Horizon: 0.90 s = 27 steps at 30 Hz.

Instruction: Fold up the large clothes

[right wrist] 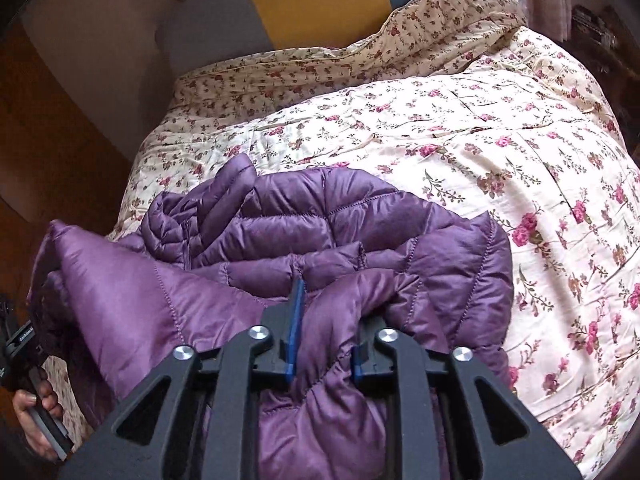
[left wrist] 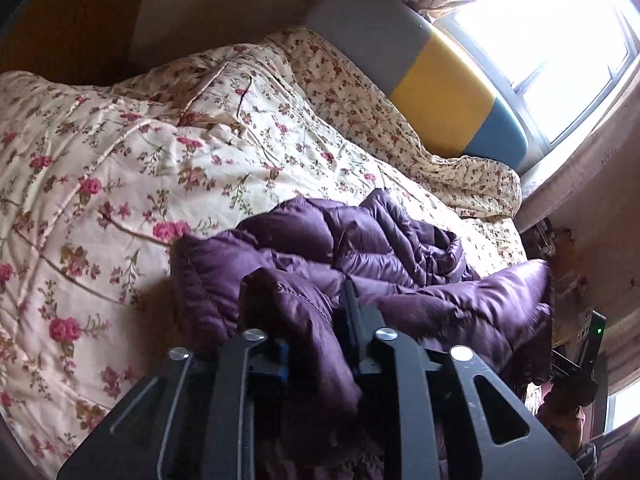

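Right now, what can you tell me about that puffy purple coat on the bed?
The shiny purple quilted puffer jacket looks soft and padded, with stitched lines making puffy sections and what looks like a zip edge near its bunched-up far end. It lies crumpled, not flat, on the cream bedspread with pink roses. The right tool pinches a bunch of its near edge between blue-padded fingers. The left tool grips another part, with fabric draped over one finger. One side puffs up and hangs toward the bed's edge.
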Motion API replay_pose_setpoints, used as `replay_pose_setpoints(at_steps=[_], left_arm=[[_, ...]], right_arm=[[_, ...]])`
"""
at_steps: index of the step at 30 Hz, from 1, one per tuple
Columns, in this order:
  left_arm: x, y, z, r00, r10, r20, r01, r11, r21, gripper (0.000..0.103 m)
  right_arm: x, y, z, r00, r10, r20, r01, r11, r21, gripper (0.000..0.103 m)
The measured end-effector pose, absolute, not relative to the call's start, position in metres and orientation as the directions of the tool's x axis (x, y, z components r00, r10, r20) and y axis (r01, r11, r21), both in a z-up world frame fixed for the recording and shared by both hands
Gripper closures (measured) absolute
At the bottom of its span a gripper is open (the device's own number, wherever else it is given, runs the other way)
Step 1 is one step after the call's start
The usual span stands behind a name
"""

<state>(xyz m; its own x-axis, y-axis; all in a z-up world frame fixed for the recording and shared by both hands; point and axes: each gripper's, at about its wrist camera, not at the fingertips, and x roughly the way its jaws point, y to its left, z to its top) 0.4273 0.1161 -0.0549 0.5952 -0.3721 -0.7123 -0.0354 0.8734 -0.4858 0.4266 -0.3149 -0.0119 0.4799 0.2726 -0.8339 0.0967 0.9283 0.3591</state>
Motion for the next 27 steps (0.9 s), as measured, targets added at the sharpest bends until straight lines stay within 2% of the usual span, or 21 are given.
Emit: replay_pose_setpoints(at_steps=[1, 2, 3, 4, 5, 7, 9, 11, 12, 15, 20, 24, 27], left_arm=[[0.429, 0.117, -0.054, 0.595, -0.373, -0.712, -0.038, 0.872, -0.489, 0.073], [0.429, 0.119, -0.053, 0.597, -0.376, -0.709, -0.045, 0.866, -0.498, 0.064], [0.429, 0.121, -0.052, 0.602, -0.378, -0.703, -0.052, 0.86, -0.507, 0.053], [0.428, 0.125, -0.05, 0.613, -0.382, -0.691, -0.061, 0.85, -0.523, 0.047], [0.428, 0.128, -0.048, 0.621, -0.379, -0.686, -0.067, 0.846, -0.528, 0.039], [0.427, 0.132, -0.044, 0.634, -0.364, -0.683, -0.079, 0.847, -0.525, 0.036], [0.422, 0.139, -0.04, 0.657, -0.332, -0.677, -0.098, 0.852, -0.514, 0.026], [0.416, 0.15, -0.039, 0.673, -0.331, -0.662, -0.11, 0.84, -0.531, 0.025], [0.412, 0.156, -0.039, 0.678, -0.326, -0.659, -0.121, 0.834, -0.538, 0.02], [0.399, 0.173, -0.044, 0.68, -0.313, -0.663, -0.149, 0.827, -0.543, 0.02], [0.367, 0.177, -0.063, 0.649, -0.381, -0.659, -0.105, 0.812, -0.573, 0.02], [0.343, 0.171, -0.085, 0.618, -0.439, -0.652, -0.082, 0.789, -0.609, 0.02], [0.334, 0.162, -0.097, 0.593, -0.475, -0.65, -0.071, 0.774, -0.63, 0.02]], right_arm=[[0.426, -0.315, -0.011, 0.482, 0.286, -0.828, 0.093, 0.923, 0.373, 0.062], [0.427, -0.314, -0.009, 0.486, 0.304, -0.82, 0.087, 0.916, 0.391, 0.037], [0.428, -0.31, -0.005, 0.497, 0.302, -0.814, 0.077, 0.919, 0.388, 0.028], [0.428, -0.306, -0.002, 0.502, 0.291, -0.814, 0.07, 0.925, 0.374, 0.025], [0.429, -0.301, 0.002, 0.506, 0.282, -0.815, 0.057, 0.932, 0.359, 0.024], [0.431, -0.295, 0.006, 0.51, 0.278, -0.814, 0.048, 0.936, 0.35, 0.02], [0.431, -0.293, 0.011, 0.515, 0.281, -0.81, 0.047, 0.934, 0.354, 0.017], [0.428, -0.293, 0.017, 0.524, 0.288, -0.802, 0.045, 0.93, 0.364, 0.013], [0.426, -0.293, 0.023, 0.532, 0.291, -0.795, 0.038, 0.93, 0.365, 0.013], [0.415, -0.297, 0.038, 0.561, 0.316, -0.765, 0.017, 0.919, 0.393, 0.009], [0.385, -0.313, 0.048, 0.603, 0.334, -0.725, 0.015, 0.903, 0.428, 0.002], [0.366, -0.334, 0.05, 0.629, 0.342, -0.699, 0.039, 0.884, 0.467, 0.002], [0.358, -0.343, 0.046, 0.619, 0.325, -0.715, 0.051, 0.892, 0.449, 0.002]])
